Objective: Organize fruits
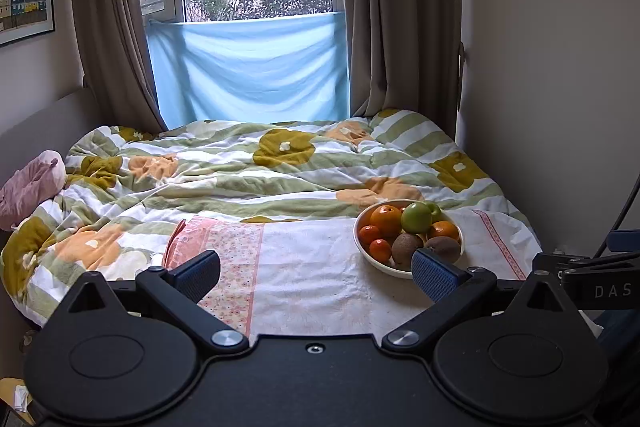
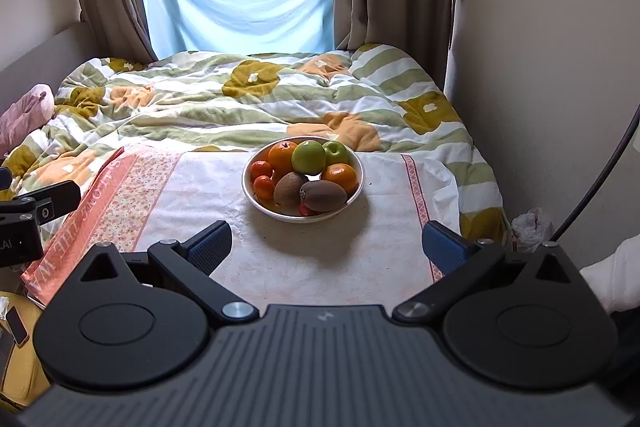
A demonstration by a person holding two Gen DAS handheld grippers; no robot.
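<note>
the left tool (image 1: 316,273) hangs with its blue-padded fingers spread wide and nothing between them, low over the near edge of the bed. the right tool (image 2: 326,247) is likewise wide open and empty, pointed almost straight at the bowl (image 2: 256,203), so the fruit sits centred in its view; from the left wrist the same bowl lies off to the right, its near rim partly behind the right-hand pad. judging by that, both tools are held back from the fruit, well short of touching anything.

just beyond the tools a white cloth (image 2: 200,195) with pink flowered borders is spread flat over the striped, flower-patterned quilt (image 2: 200,99), likely to give the bowl a level, clean patch on the soft bedding.

the white bowl stands upright on that cloth and holds all the fruit in sight: a large orange (image 2: 283,155) at the back left, two green apples (image 2: 308,157) beside it, another orange (image 2: 340,177) at the right, two small mandarins (image 2: 263,185) at the left, two brown kiwis (image 2: 323,195) in front, and a bit of something red under them, too hidden to name. no fruit lies loose on the cloth or quilt. this fits fruit already gathered into the bowl, or a full bowl waiting to be sorted out.
</note>
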